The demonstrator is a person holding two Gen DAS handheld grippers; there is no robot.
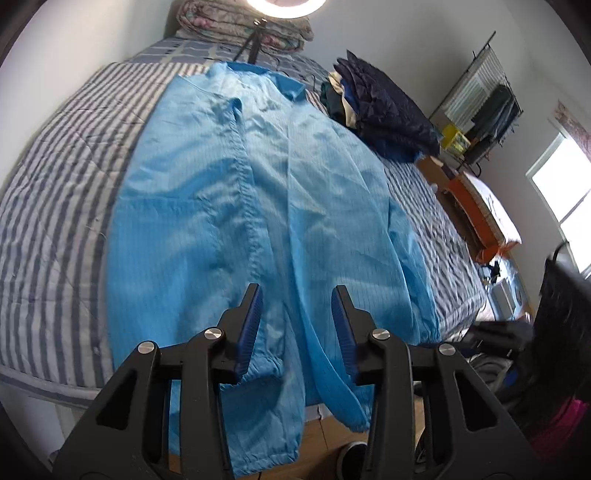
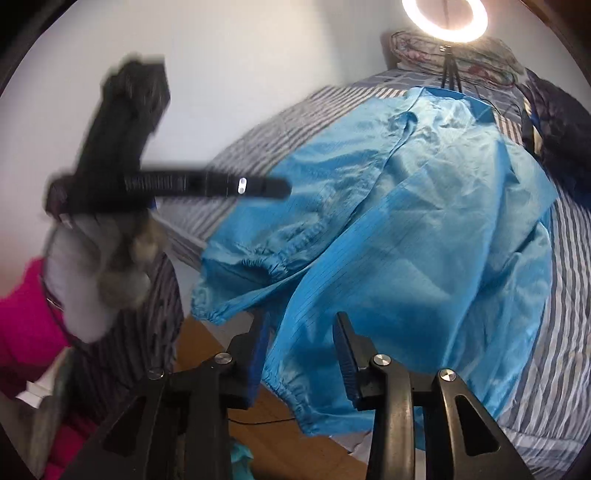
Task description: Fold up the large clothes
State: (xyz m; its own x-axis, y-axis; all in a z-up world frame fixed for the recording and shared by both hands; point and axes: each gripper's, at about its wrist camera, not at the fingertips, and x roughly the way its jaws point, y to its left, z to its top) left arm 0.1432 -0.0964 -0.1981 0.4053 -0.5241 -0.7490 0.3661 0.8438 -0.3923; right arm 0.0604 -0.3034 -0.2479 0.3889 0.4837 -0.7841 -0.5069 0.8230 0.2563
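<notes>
A large light-blue jacket (image 1: 229, 192) lies spread on the striped bed (image 1: 55, 206), collar at the far end. Its hem and one sleeve (image 1: 340, 395) hang over the near edge. My left gripper (image 1: 297, 291) hovers open above the lower part of the jacket, with nothing between its blue pads (image 1: 251, 325). In the right wrist view the jacket (image 2: 424, 240) fills the middle, and an elastic sleeve cuff (image 2: 210, 306) droops off the bed's edge. My right gripper (image 2: 303, 317) stands open just above the hem, its pads clear of the cloth. The left gripper (image 2: 282, 188) shows blurred at the left, held by a gloved hand (image 2: 92, 280).
A stack of dark folded clothes (image 1: 388, 110) sits on the bed's far right. A ring light on a tripod (image 1: 255, 40) and a folded quilt (image 1: 207, 22) stand at the head. Below the bed edge are wooden floor (image 1: 328, 439) and a shoe (image 1: 351, 456). A pink sleeve (image 2: 26, 317) is at left.
</notes>
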